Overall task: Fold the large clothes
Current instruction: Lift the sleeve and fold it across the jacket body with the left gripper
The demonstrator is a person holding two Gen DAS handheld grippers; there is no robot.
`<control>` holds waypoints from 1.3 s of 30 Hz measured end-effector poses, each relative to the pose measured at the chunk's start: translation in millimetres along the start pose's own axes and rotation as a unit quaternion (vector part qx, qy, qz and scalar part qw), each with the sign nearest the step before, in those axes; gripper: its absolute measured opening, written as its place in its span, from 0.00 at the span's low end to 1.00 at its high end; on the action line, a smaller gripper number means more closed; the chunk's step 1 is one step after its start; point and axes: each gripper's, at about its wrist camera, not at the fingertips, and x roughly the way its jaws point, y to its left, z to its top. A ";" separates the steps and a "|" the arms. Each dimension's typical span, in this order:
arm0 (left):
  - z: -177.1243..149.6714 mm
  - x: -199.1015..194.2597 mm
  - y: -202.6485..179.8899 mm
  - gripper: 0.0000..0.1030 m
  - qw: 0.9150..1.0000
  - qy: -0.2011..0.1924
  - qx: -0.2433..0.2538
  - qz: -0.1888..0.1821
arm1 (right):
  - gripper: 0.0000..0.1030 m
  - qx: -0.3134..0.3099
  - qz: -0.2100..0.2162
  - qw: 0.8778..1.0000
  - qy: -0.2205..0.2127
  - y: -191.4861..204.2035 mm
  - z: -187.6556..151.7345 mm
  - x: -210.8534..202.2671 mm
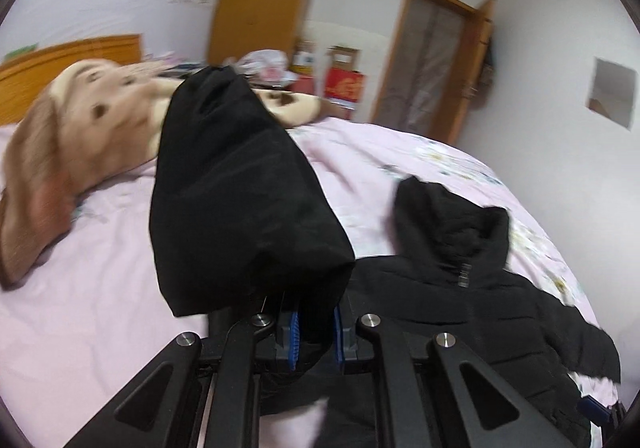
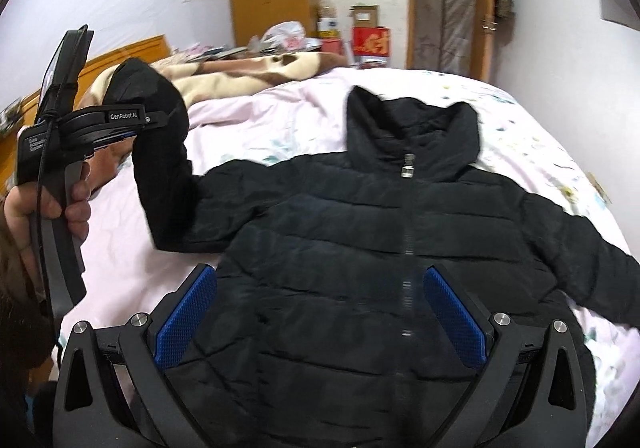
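Risking a slip: sleeve (image 1: 240,188) pinched only near its cuff end by left gripper (image 1: 314,332), padded fabric bulky and slick, could slide off blue pads (image 1: 295,336) mid-swing. Dragging possible too — pulling sleeve too far would tug whole black puffer jacket (image 2: 360,248) off its flat lie on pink sheet (image 2: 280,120), skewing the fold. Could also drop sleeve crooked across chest, missing zipper (image 2: 407,240) line. Blur in left view, so exact bite depth hard to judge.

Pose: left gripper clenched on sleeve, raised above bed, pointing forward and somewhat down, sleeve standing up from shoulder; hand (image 2: 52,204) wrapped around handle at left edge of right view. Right gripper (image 2: 320,312) spread wide, nothing between pads, hovering over jacket's lower front, angled down, contact with fabric unclear.

Jacket spread front-up mid-bed, hood (image 2: 412,124) toward far side, other sleeve lying out flat to the right. Brown blanket (image 1: 80,136) near headboard (image 1: 60,60), apart from jacket.
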 end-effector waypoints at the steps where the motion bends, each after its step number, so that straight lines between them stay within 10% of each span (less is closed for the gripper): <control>1: 0.6 3.0 -12.1 0.12 1.000 0.002 0.009 -0.007 | 1.00 0.005 -0.003 1.000 0.000 -6.1 0.0 -1.0; 21: -56.8 74.6 -212.6 0.12 0.984 0.079 0.108 -0.114 | 1.00 0.096 -0.082 0.992 -0.003 -130.3 -21.6 -13.9; 32: -99.2 120.1 -260.4 0.15 0.975 0.129 0.120 -0.134 | 1.00 0.124 -0.114 0.985 0.017 -175.6 -35.6 -9.0; 36: -106.8 125.7 -251.6 0.34 0.972 0.145 0.115 -0.141 | 1.00 0.122 -0.120 0.985 0.021 -181.4 -35.0 -4.5; 39: -103.3 115.0 -244.8 0.74 0.970 0.131 0.117 -0.168 | 1.00 0.117 -0.123 0.985 0.023 -180.8 -29.4 0.4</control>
